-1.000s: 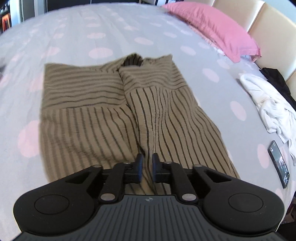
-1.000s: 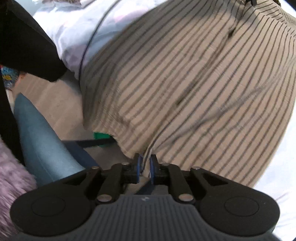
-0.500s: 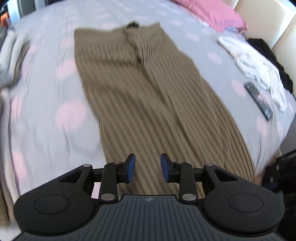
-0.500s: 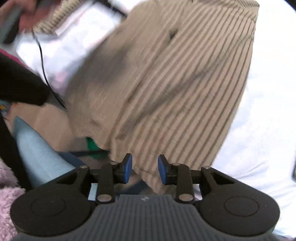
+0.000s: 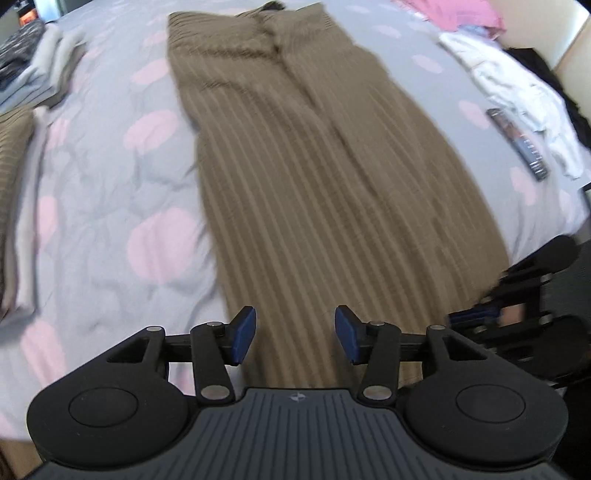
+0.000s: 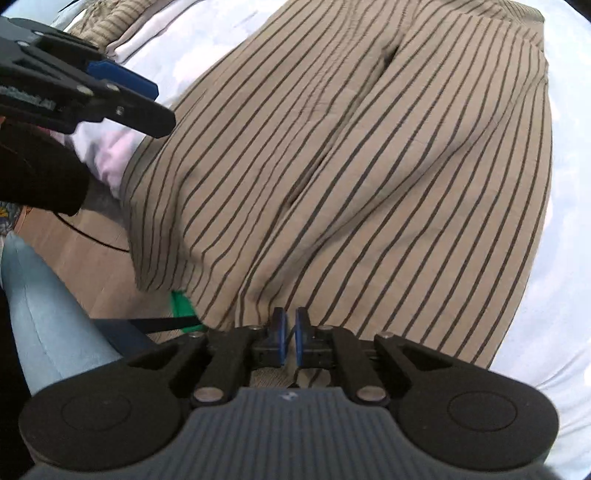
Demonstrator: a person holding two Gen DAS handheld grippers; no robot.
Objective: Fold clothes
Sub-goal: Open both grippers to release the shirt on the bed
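Observation:
A tan garment with dark stripes (image 5: 325,177) lies lengthwise on the grey bedspread with pink dots (image 5: 110,206). Its hem hangs over the near bed edge. My left gripper (image 5: 295,334) hovers over the hem end with its jaws opening; the cloth lies under them and the pads do not press on it. In the right wrist view the same garment (image 6: 351,166) fills the frame. My right gripper (image 6: 290,338) is closing, its blue pads pinched together on the hem. One left gripper finger (image 6: 122,83) shows at the upper left there.
Folded clothes (image 5: 22,147) are stacked at the left of the bed. A white garment (image 5: 517,92), a dark remote (image 5: 517,144) and a pink pillow (image 5: 461,14) lie to the right. A person's leg in blue jeans (image 6: 48,314) stands over the wooden floor (image 6: 74,251) by the bed edge.
My left gripper slid back along the garment to its hem end and its jaws spread apart. My right gripper opened, then pinched together again at the hem.

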